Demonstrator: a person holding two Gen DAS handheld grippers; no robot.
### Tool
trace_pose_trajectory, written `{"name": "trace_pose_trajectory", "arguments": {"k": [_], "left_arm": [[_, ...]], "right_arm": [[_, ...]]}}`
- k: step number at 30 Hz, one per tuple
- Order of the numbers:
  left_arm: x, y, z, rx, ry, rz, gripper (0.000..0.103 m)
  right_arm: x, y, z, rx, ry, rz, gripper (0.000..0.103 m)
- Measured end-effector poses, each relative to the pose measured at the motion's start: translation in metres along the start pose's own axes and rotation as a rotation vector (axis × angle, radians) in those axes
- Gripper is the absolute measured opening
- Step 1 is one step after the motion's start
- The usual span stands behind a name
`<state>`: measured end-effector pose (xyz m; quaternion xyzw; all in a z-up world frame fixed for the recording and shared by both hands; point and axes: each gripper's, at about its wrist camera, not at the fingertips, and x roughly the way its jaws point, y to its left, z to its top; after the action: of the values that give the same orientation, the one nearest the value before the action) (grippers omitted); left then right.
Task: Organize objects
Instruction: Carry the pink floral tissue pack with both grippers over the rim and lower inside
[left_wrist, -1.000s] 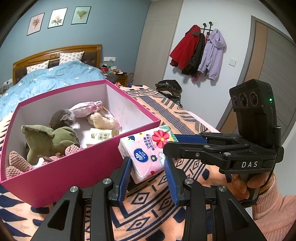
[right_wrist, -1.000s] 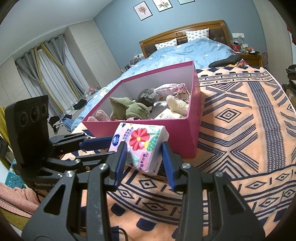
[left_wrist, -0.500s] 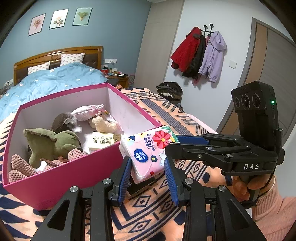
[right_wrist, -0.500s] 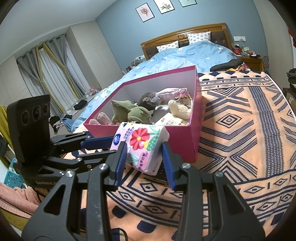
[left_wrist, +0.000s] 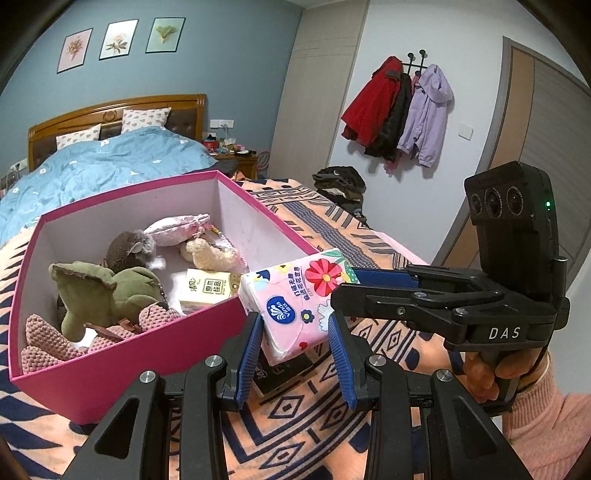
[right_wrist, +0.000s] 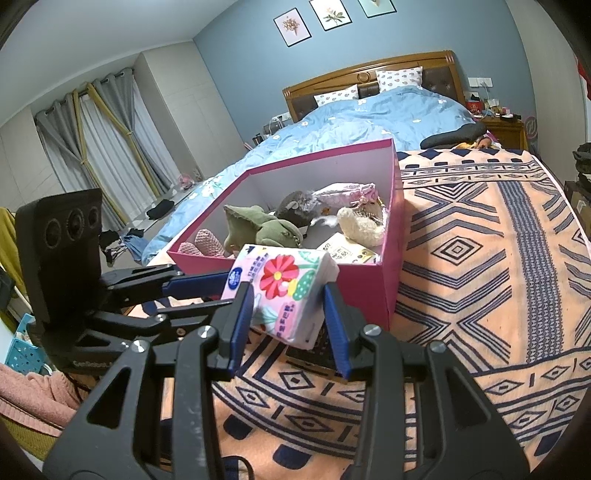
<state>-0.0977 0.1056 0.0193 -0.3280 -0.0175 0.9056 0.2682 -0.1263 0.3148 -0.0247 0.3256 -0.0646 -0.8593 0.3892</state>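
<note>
One pink box (left_wrist: 122, 363), two tissue packs (left_wrist: 295, 295) (left_wrist: 208, 290), five soft toys (left_wrist: 110, 291), two grippers (left_wrist: 293, 334) (right_wrist: 288, 314).

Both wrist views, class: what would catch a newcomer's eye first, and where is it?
The flowered pink tissue pack stands out first, held between both grippers, left gripper and right gripper, just above the patterned blanket. Right behind it sits the open magenta box, holding a green plush toy among other soft toys.
</note>
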Motion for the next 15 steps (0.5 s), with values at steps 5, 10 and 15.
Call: {"name": "trace_pose_trajectory", "arguments": {"k": [5,10,15], "left_arm": [[0.0005,0.0008,0.0024,-0.001,-0.004,0.004,0.036],[-0.0001,0.0017,0.0044,0.001,-0.010,0.007,0.036],[-0.0004,0.0019,0.0070,0.004,-0.015,0.010,0.036]], "right_arm": [[0.0000,0.0012,0.0023,-0.004,-0.003,0.002,0.042],[0.0004,0.0017,0.0051,-0.009,-0.007,0.003,0.042],[0.0004,0.0021,0.0075,-0.012,-0.013,0.002,0.042]]}}
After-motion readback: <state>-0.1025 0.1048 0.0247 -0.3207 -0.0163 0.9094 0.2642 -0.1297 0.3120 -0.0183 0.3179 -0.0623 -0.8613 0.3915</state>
